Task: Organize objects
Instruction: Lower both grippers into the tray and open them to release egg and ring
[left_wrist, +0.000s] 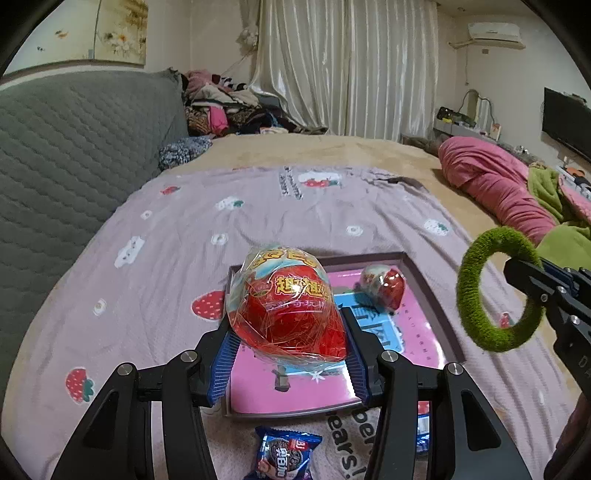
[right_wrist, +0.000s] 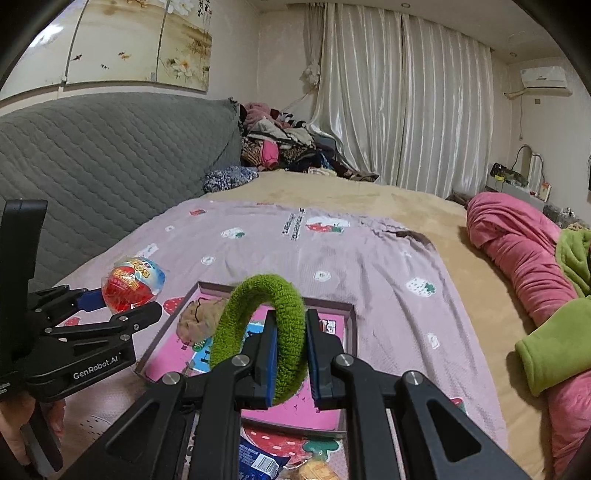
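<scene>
Left wrist view showed the left gripper (left_wrist: 288, 328) squeezing a big red egg toy (left_wrist: 288, 306) over the pink box (left_wrist: 439, 306). At three o'clock, the right gripper (left_wrist: 546, 295) pinched a fuzzy green ring (left_wrist: 476, 325).

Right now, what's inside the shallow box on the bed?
In the box: a pink printed sheet, a small wrapped egg toy and a beige scrunchie. The held red egg hides part of the floor.

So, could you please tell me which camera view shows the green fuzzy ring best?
The left wrist view: the green fuzzy ring shows almost whole from the side, with its hole open, pinched at its right edge by the right tongs. The right wrist view sees it close but edge-on, its lower part hidden between the tongs.
</scene>
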